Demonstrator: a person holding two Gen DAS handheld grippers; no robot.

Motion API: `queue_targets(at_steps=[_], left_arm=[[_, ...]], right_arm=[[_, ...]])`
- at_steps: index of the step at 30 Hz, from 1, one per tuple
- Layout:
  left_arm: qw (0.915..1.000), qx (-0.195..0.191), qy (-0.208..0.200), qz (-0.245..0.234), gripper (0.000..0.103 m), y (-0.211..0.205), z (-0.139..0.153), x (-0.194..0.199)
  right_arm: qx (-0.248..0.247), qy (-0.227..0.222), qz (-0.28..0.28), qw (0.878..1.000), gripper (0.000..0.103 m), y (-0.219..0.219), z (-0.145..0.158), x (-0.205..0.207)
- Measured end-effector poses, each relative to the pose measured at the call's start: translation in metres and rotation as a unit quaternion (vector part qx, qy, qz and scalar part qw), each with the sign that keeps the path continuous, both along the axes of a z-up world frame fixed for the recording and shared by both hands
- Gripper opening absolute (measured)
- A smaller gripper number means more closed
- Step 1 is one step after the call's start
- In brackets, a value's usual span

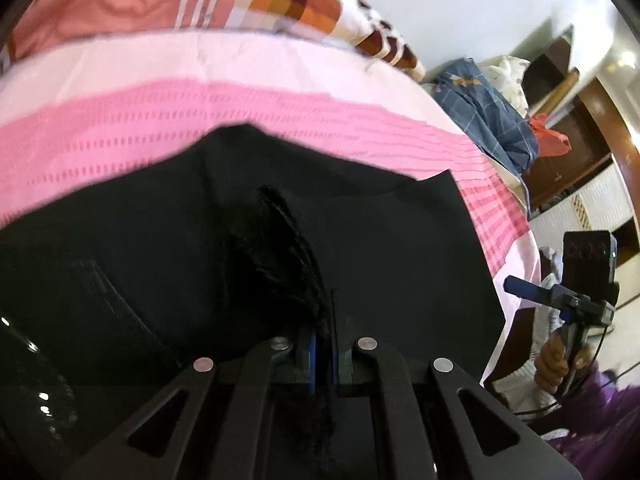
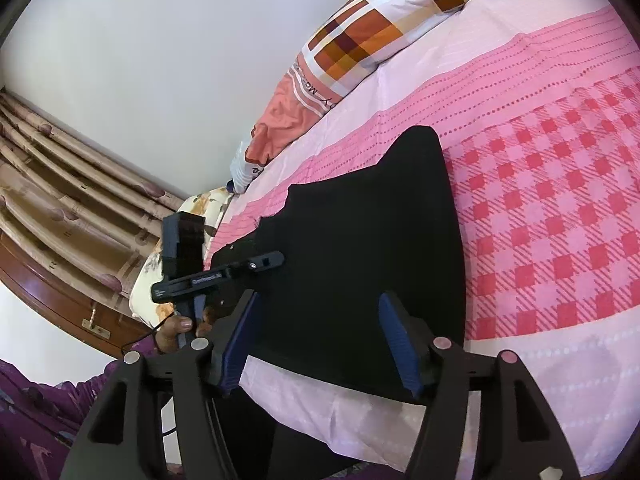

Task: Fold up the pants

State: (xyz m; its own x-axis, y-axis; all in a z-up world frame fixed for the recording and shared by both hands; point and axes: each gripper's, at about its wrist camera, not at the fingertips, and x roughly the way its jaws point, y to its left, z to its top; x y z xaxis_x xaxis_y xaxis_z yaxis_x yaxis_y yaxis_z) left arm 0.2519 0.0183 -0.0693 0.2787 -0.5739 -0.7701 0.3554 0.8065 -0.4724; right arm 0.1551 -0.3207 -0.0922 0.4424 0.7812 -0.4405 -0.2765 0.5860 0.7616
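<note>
Black pants (image 1: 360, 240) lie spread on a pink bedsheet (image 1: 200, 128). My left gripper (image 1: 324, 344) is shut on a bunched fold of the pants that sticks up between its blue pads. In the right wrist view the pants (image 2: 360, 260) lie flat on the sheet (image 2: 540, 200). My right gripper (image 2: 320, 340) is open and empty, hovering over the near edge of the pants. The left gripper (image 2: 224, 272) shows there at the pants' left side, held by a hand. The right gripper (image 1: 568, 300) shows at the right of the left wrist view.
Checked orange and brown pillows (image 2: 380, 32) lie at the head of the bed. A white wall (image 2: 140, 40) and brown curtains (image 2: 60, 184) stand behind. Piled blue cloth (image 1: 488, 112) and wooden furniture (image 1: 580, 152) sit beside the bed. The person's purple clothing (image 2: 32, 420) is close.
</note>
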Motion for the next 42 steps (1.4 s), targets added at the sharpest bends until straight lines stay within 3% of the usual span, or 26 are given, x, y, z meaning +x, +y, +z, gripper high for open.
queue_targets(at_steps=[5,7,13,20,23,25,28,29,31,32,34,36,39,41,42], left_arm=[[0.9980,-0.019,-0.058,0.018,0.005,0.007,0.034,0.009],[0.9973,-0.004,-0.069,0.026,0.005,0.011,0.035,0.016],[0.9994,0.007,-0.002,0.035,0.005,0.015,-0.009,0.028],[0.9984,-0.012,0.001,0.056,0.006,0.019,0.004,0.020],[0.9977,0.004,0.010,0.067,0.018,0.025,0.013,0.012],[0.9960,-0.021,0.033,0.081,0.020,0.041,0.015,0.004],[0.9932,-0.025,0.061,0.096,0.032,0.059,0.011,-0.011],[0.9928,-0.029,0.067,0.095,0.038,0.061,0.009,-0.015],[0.9918,-0.046,0.095,0.072,0.040,0.058,-0.001,-0.028],[0.9927,-0.035,0.100,0.057,0.041,0.052,-0.006,-0.036],[0.9953,0.008,0.084,0.048,0.041,0.041,-0.012,-0.044],[0.9955,-0.007,0.075,0.058,0.045,0.043,-0.011,-0.047],[0.9895,-0.067,0.102,0.077,0.045,0.048,-0.018,-0.048],[0.9890,-0.068,0.106,0.078,0.043,0.042,-0.019,-0.052],[0.9885,-0.071,0.112,0.072,0.023,0.040,-0.019,-0.054]], right_arm=[[0.000,0.004,0.001,1.000,0.060,0.003,-0.001,0.001],[0.001,0.002,0.004,1.000,0.060,0.004,-0.001,0.000],[-0.006,0.009,0.012,1.000,0.060,0.010,-0.006,0.003],[-0.001,0.014,0.005,1.000,0.060,0.007,-0.007,0.009],[-0.005,0.006,0.011,1.000,0.060,0.009,-0.004,0.007],[-0.005,0.005,0.011,1.000,0.060,0.009,-0.004,0.007],[0.000,0.008,0.012,1.000,0.061,0.007,-0.006,0.009],[0.000,0.010,0.012,1.000,0.062,0.007,-0.007,0.010],[0.001,0.010,0.012,1.000,0.062,0.007,-0.007,0.011],[0.003,0.010,0.012,1.000,0.062,0.006,-0.007,0.011],[0.006,0.008,0.015,1.000,0.062,0.006,-0.005,0.010],[0.008,0.007,0.016,1.000,0.062,0.006,-0.004,0.008],[0.011,0.010,0.020,1.000,0.062,0.005,-0.002,0.005],[0.019,0.013,0.022,0.999,0.062,0.001,0.001,0.003],[0.025,0.013,0.021,0.999,0.063,-0.001,0.002,0.002]])
